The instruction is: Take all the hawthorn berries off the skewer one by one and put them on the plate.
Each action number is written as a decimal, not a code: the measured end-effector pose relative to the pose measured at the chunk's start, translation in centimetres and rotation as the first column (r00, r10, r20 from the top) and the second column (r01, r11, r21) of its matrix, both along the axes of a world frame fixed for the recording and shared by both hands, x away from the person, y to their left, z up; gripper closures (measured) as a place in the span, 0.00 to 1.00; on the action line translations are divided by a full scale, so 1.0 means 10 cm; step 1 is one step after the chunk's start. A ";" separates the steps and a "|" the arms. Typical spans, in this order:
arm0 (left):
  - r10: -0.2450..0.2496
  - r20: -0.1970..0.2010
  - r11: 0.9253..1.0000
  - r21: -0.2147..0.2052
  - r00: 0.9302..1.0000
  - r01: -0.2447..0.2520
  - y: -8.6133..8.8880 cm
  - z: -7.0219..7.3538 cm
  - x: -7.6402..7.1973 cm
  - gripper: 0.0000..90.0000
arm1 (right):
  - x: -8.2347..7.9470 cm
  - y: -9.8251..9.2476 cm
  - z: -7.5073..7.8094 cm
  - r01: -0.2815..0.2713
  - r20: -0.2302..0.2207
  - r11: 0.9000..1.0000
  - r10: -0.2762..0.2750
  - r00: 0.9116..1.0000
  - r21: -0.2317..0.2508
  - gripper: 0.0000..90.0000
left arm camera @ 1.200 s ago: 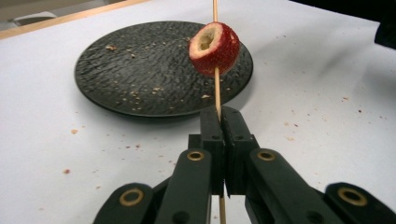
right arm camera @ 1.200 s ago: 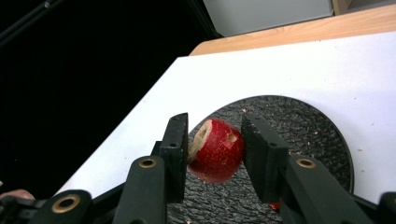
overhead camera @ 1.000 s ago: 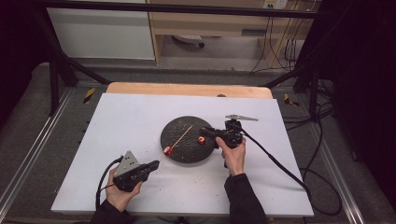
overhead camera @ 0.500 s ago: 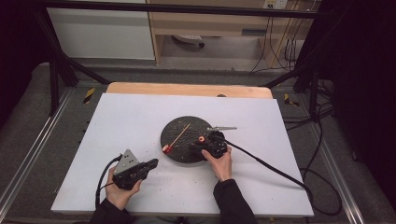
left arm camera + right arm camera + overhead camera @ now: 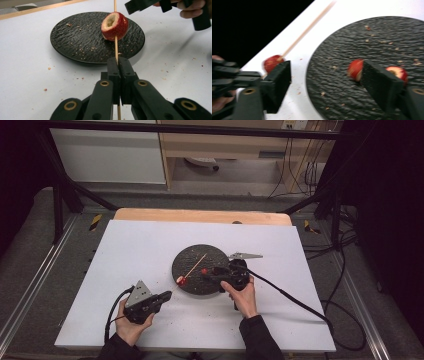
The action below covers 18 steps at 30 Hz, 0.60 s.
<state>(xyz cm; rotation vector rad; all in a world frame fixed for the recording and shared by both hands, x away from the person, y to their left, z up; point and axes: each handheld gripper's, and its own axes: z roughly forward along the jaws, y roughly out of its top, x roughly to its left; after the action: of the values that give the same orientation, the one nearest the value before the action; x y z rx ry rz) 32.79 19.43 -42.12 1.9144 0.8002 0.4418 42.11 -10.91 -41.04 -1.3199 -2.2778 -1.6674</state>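
Note:
A black textured plate (image 5: 199, 261) lies mid-table. My left gripper (image 5: 118, 61) is shut on a thin wooden skewer (image 5: 115, 47) that carries a hollowed red strawberry (image 5: 114, 26) above the plate's near edge. In the high view this gripper (image 5: 166, 296) sits left of the plate, and the skewer (image 5: 199, 262) slants up and to the right across it. My right gripper (image 5: 325, 66) stands open low over the plate (image 5: 362, 100), with one strawberry piece (image 5: 355, 69) just inside its right jaw and another piece (image 5: 398, 72) behind that jaw. The skewered strawberry (image 5: 270, 63) is at its left jaw's tip.
The white table top (image 5: 125, 250) has crumbs scattered near the plate. Its wooden back edge (image 5: 200, 216) lies beyond. The right gripper's cable (image 5: 290, 295) trails off to the right over the table. Dark frame rails run along both sides.
The right gripper has moved left and a little nearer to the person, over the plate's right part. The left gripper and its skewer have stayed in place.

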 end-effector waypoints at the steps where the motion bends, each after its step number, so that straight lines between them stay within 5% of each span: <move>1: -0.002 -0.002 1.000 0.000 1.000 0.002 -0.02 0.00 0.00 0.98 | -0.02 0.00 0.00 -0.006 0.003 1.000 0.006 1.000 0.006 0.24; 12: -0.036 -0.011 0.999 0.019 0.999 0.037 -0.26 -0.03 0.00 0.98 | -0.17 0.10 -0.09 -0.069 0.002 0.997 0.069 0.998 0.037 0.18; 18: -0.060 -0.006 0.998 0.024 0.998 0.060 -0.38 -0.03 0.00 0.98 | -0.21 0.15 -0.15 -0.095 -0.008 0.994 0.095 0.995 0.047 0.28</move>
<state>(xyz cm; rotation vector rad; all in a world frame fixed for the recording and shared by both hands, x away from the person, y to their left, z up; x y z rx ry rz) 32.76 15.59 -42.44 1.9573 0.7419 0.4116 40.02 -9.42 -42.55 -1.1881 -2.2438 -1.6681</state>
